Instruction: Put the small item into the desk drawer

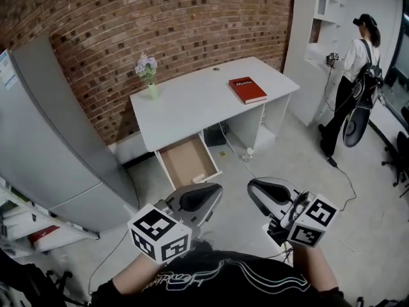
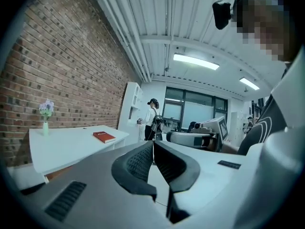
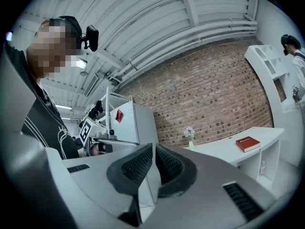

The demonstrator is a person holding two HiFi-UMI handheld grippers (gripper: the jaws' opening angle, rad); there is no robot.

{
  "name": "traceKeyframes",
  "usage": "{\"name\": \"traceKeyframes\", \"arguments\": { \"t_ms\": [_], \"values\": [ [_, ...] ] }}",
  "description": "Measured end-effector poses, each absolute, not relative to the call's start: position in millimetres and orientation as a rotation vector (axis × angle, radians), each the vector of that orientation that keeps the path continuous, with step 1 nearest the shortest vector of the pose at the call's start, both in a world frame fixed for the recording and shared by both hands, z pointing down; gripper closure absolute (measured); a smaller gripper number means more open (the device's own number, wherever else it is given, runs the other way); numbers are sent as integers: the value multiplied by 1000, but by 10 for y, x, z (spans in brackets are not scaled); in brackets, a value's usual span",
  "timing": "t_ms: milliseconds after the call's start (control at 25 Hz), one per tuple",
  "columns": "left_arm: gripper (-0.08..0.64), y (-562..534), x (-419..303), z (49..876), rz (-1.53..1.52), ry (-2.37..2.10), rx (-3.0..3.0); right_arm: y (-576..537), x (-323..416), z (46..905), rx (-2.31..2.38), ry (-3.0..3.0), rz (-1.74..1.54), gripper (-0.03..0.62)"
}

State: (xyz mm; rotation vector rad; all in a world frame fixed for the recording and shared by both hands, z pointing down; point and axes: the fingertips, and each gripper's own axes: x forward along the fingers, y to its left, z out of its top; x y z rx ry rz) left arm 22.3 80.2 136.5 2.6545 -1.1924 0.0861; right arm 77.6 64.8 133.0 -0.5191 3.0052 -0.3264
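Though small, pale item (image 1: 199, 178) in drawer (image 1: 182, 159)

Bright, even indoor light, glowing ceiling strip lights (image 2: 195, 61), strong fisheye bending at edges, dark vignetted corners

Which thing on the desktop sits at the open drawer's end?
The flower vase, upright at the end above the open drawer; the red book lies flat at the other end.

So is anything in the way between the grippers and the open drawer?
Nothing visible is. The left gripper and the right gripper are both shut and empty, held above bare floor in front of the open drawer. A small pale thing already lies in the drawer's front corner.
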Motion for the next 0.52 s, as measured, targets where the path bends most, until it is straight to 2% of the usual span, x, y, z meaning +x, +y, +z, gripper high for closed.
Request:
{"name": "traceKeyframes", "arguments": {
  "t_ms": [520],
  "values": [
    [534, 848, 264, 1330, 79, -1230, 2656, 716, 831, 1329, -523, 3024, -281, 540]
  ]
}}
